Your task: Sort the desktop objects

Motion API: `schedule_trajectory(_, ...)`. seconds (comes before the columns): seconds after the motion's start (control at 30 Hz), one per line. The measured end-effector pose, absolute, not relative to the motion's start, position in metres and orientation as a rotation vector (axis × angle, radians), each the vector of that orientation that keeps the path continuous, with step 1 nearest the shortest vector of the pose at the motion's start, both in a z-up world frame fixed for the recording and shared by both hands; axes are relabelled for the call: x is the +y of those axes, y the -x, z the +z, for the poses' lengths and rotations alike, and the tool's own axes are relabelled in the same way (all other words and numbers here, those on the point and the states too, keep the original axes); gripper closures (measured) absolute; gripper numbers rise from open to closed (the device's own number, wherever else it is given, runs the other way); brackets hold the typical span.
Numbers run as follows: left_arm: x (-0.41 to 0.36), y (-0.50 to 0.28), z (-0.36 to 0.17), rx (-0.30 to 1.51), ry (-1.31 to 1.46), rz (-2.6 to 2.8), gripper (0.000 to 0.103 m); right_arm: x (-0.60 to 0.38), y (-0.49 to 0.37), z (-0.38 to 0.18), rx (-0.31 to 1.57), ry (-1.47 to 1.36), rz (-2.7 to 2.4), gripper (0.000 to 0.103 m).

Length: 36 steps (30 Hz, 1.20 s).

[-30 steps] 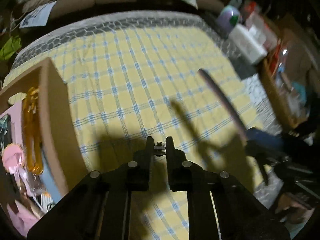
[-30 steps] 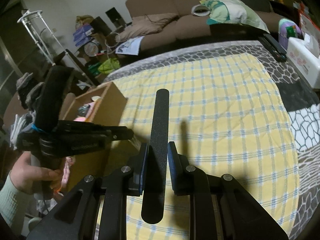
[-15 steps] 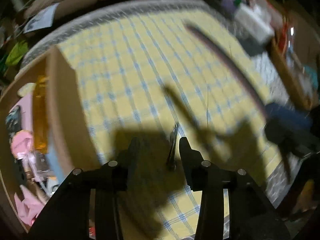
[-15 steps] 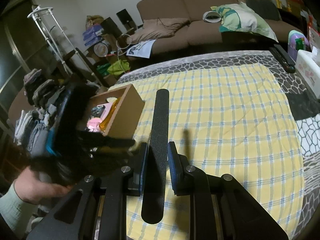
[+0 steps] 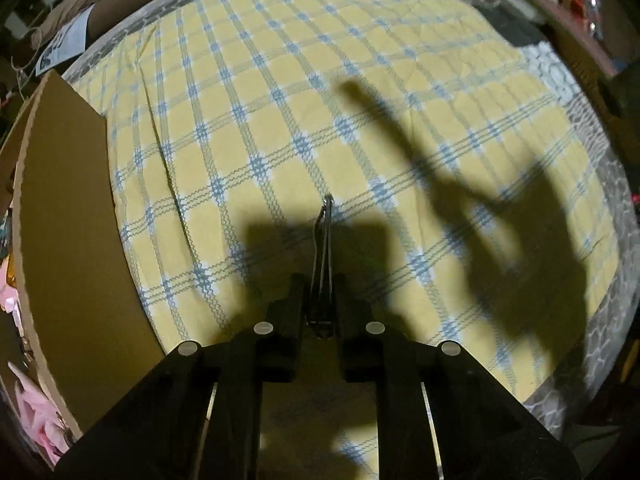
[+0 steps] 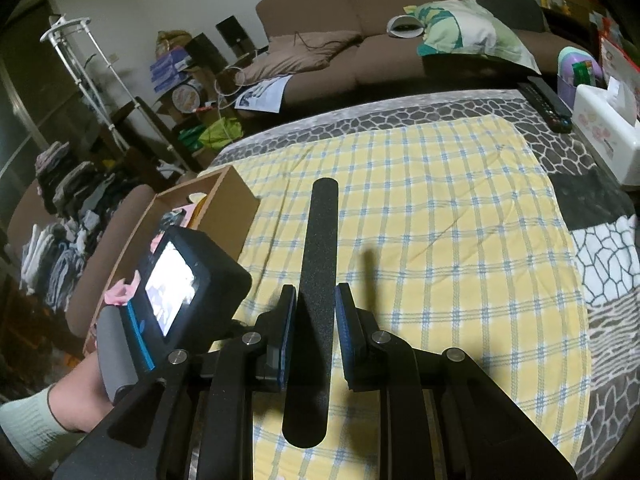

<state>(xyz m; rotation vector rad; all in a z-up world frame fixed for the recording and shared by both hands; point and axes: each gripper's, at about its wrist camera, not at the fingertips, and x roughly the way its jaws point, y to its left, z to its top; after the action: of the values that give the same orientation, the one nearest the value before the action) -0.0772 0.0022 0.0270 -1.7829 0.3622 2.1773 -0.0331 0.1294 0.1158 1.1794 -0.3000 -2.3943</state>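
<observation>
A yellow checked cloth (image 6: 440,216) with blue lines covers the table, and a brown sofa (image 6: 380,32) stands behind it in a dim living room. A cardboard box (image 6: 224,204) sits on the left part of the cloth.

One second ago the left gripper (image 5: 318,296) held a small metal piece high above the cloth. Half a second ago its jaws were wide apart with a thin tool between them. Now the jaws stand close on both sides of the thin metal tool (image 5: 325,248), which looks like a nail clipper or tweezers; I cannot tell if the pads press it. The tool points forward over the cloth. The box wall (image 5: 68,216) now fills more of the left view. The right gripper (image 6: 316,320) has kept its hold on the black nail file (image 6: 316,280).

Only the right view shows the sofa, the white tissue box (image 6: 608,120), the remote control (image 6: 546,98) and the person's left hand (image 6: 80,396) around the grey handle. Only the left view shows the metal tool.

The right jaws are nearly closed on the file, which stands up between the blue pads (image 6: 344,332) and leans a little forward above the cloth. The left gripper is low, just beside the box.
</observation>
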Motion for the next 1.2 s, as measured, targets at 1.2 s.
schedule_trajectory(1.2,-0.01,0.052,0.039,0.726,1.826,2.17,0.067,0.094,0.017,0.135,-0.247,-1.135,-2.361,0.084)
